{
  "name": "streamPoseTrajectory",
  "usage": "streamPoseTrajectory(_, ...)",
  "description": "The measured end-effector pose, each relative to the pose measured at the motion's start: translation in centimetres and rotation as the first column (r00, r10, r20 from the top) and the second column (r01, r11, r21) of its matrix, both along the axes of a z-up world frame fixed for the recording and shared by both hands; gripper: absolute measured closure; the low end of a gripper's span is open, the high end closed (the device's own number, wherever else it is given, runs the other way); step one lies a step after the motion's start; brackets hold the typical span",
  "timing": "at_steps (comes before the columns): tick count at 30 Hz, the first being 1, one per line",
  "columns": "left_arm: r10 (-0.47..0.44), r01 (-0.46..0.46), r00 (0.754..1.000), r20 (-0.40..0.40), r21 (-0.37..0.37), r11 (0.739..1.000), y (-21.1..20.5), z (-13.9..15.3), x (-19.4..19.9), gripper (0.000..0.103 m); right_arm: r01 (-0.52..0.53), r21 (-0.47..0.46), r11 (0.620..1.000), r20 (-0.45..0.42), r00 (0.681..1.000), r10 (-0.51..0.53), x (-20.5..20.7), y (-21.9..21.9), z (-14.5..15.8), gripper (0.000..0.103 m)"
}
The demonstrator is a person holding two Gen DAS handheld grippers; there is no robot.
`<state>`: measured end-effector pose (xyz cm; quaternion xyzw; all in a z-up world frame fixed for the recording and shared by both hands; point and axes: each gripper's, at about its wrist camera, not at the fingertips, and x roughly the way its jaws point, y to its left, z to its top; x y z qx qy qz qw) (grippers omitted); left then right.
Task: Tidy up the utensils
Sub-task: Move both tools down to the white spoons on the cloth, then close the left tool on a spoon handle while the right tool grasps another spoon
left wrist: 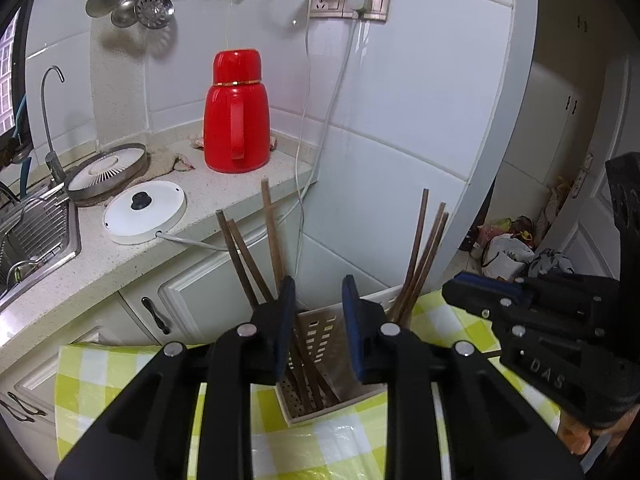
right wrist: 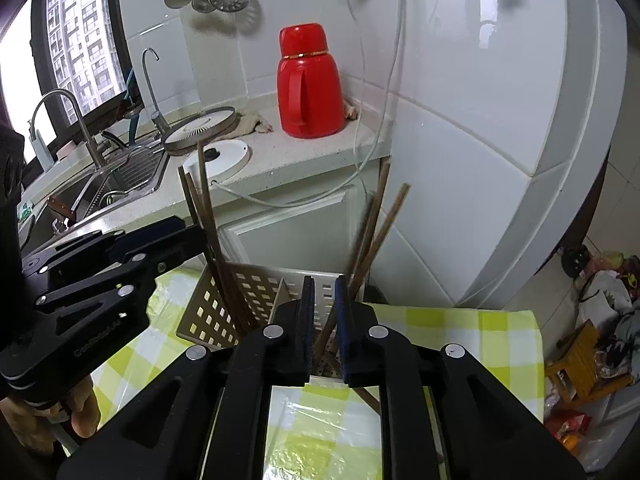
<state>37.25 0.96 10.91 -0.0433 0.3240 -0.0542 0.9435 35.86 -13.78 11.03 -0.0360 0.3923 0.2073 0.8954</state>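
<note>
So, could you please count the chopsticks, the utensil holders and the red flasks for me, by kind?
chopsticks: 6 (3 in each compartment)
utensil holder: 1
red flask: 1
Total: 8
</note>
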Motion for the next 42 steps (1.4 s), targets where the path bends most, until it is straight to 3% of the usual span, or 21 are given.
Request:
streamPoseTrajectory(3, 0.004, -0.004, 1.0, 0.015, -0.008, 1.0, 0.5, 0.7, -1.1, 0.079, 0.005, 0.0, 1.0, 0.02, 1.0, -0.005, -0.5, -0.4, 0.6, 0.078)
streamPoseTrajectory(9, 0.013, -0.012, 0.999, 0.047, -0.02, 1.0, 1.7, 1.8, -4.7, 0.079, -0.004, 0.006, 1.0, 0.077, 0.997, 0.004, -2.9, -0.9, 2.3, 0.077)
streamPoseTrajectory(11, 0.022, -0.021, 0.998, 0.051, -0.021, 1.0, 2.3, 1.8, -6.3, 0.076, -0.009, 0.018, 1.0, 0.107, 0.994, 0.007, -4.8, -1.2, 2.9, 0.076)
streamPoseTrajectory(15, 0.042, -0.042, 0.999, 0.012, -0.025, 0.999, 3.4, 0.5, -10.0, 0.071, -0.031, 0.036, 0.999, 0.142, 0.99, 0.025, -9.1, -1.8, 2.6, 0.063)
streamPoseTrajectory(21, 0.054, -0.055, 0.996, -0.067, -0.01, 0.998, 4.5, -4.9, -16.4, 0.063, -0.027, 0.047, 0.999, 0.064, 0.998, 0.023, -15.4, -3.5, -3.5, 0.057)
streamPoseTrajectory(26, 0.084, -0.083, 0.984, -0.159, 0.009, 0.996, 4.8, -10.5, -20.6, 0.063, 0.041, 0.045, 0.998, -0.084, 0.996, -0.037, -19.3, -5.5, -10.7, 0.056)
streamPoseTrajectory(29, 0.076, -0.069, 0.973, -0.216, 0.041, 0.997, 3.8, -13.3, -22.1, 0.064, 0.069, 0.047, 0.996, -0.151, 0.987, -0.062, -20.6, -6.3, -13.2, 0.056)
streamPoseTrajectory(42, 0.03, -0.002, 0.948, -0.317, 0.089, 0.996, 1.9, -17.5, -20.4, 0.077, 0.082, 0.018, 0.996, -0.176, 0.981, -0.078, -22.1, -6.9, -14.2, 0.057)
